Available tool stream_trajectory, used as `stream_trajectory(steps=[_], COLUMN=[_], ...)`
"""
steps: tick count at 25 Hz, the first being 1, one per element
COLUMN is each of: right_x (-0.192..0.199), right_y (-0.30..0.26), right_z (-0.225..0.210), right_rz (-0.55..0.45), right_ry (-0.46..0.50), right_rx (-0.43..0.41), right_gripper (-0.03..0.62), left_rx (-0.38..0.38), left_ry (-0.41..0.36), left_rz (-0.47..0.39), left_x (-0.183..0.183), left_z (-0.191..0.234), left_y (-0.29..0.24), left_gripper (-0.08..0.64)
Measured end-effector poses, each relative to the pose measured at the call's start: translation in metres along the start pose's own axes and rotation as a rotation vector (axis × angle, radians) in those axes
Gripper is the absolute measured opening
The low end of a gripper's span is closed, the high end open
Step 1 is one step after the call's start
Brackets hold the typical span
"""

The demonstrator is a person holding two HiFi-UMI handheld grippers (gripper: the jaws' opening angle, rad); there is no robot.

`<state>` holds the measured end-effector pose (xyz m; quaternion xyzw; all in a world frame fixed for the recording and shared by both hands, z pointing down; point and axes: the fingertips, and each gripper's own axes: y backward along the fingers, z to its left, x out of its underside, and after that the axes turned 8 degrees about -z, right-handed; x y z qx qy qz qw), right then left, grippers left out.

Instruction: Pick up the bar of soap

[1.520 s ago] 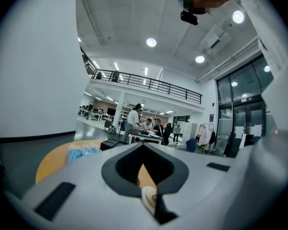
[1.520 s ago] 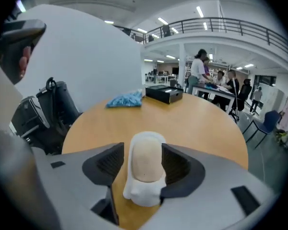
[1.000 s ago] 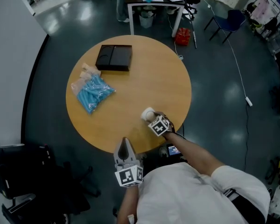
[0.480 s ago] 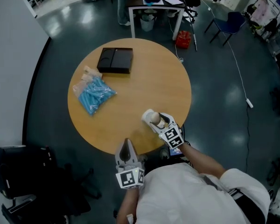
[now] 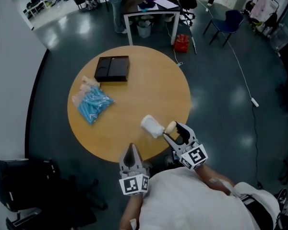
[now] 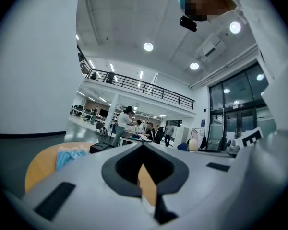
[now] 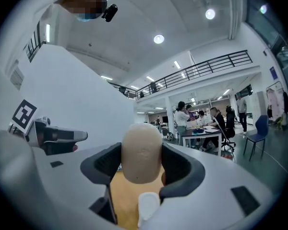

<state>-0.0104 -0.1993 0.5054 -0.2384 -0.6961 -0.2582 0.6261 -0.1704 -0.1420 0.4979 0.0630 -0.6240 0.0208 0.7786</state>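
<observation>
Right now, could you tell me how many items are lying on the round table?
3: a black box at the far side, a blue bag at the left, a white object by the right gripper, which grips the soap. None seems hidden.

White shirt (image 5: 192,200); left gripper (image 5: 130,148), right gripper (image 5: 172,131) grey

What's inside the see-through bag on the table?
The clear bag on the table holds a pile of light blue sticks, plus something pale at its far end. Any underneath are covered, and it's too small to tell what they are.
</observation>
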Motion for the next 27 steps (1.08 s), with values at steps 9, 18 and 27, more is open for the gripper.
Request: stream_trajectory(steps=[9, 18, 27], right_x=[-0.004, -0.004, -0.005], right_y=[0.001, -0.003, -0.004], right_z=[0.015, 0.022, 0.021], right_rz=[-0.019, -0.014, -0.011], right_ry=[0.007, 0.016, 0.028], right_rx=[-0.041, -0.063, -0.064], right_gripper=[0.273, 0.273, 0.273], left_rx=[0.011, 0.005, 0.0], left_ry=[0.001, -0.003, -0.003], left_rz=[-0.005, -0.004, -0.008], left_x=[-0.002, -0.003, -0.006], left_z=[-0.007, -0.003, -0.004], left_y=[0.0, 0.001, 0.0], left_gripper=[0.006, 0.006, 0.006])
